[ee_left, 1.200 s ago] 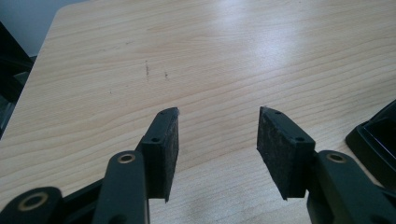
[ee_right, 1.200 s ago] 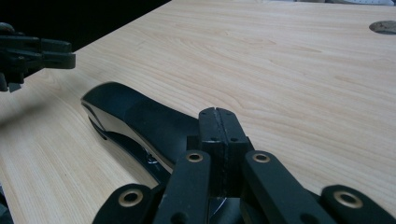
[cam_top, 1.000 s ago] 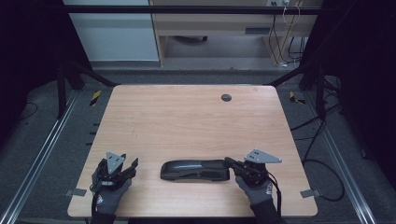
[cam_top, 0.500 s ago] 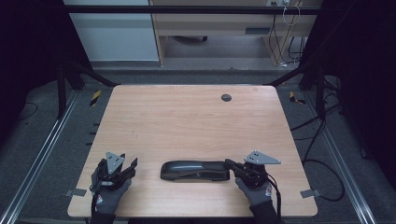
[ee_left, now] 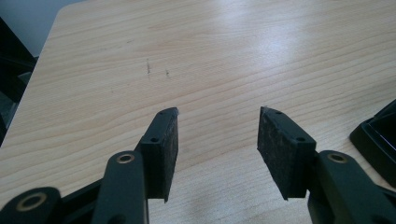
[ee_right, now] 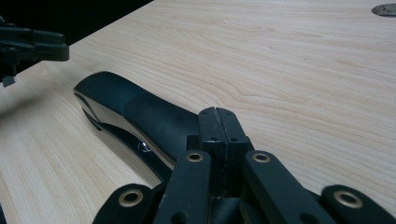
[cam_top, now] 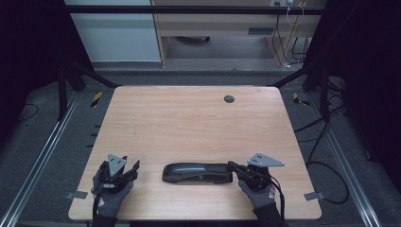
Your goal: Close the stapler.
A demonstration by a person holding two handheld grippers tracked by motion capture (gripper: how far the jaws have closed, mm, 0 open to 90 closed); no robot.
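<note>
Now, both hands parked at the near edge of the table (cam_top: 198, 123). Stapler (cam_top: 197, 172) lies flat near that edge, between my two grippers, long axis running left-right.

R gripper (cam_top: 232, 165): jaws pressed together, nothing between them; tips sit at the stapler's right end, touching or just off it, can't tell from the high view. In the right gripper view the closed tips (ee_right: 219, 122) overlap the stapler's (ee_right: 135, 112) near end.

L gripper (cam_top: 131, 169): jaws spread, empty, pads (ee_left: 161, 149) over bare wood. Stapler corner (ee_left: 378, 140) just at the right of that view, near but apart.

Step in hand (my read): get hold of the stapler w/ both grippers. To do it well, I'd slide L across to the left end and keep the pads square to the body before closing. R needs to open first; shut tips can only nudge.

Materials: stapler is black, glossy plastic top, rounded and tapering, w/ thin metal showing along the underside; prob. slippery, may skate on the wood. Table is pale wood laminate, smooth, w/ rounded corners and a dark grommet (cam_top: 229, 99) at the far side. Pads look like coarse black foam/rubber, so grip should be ok
</note>
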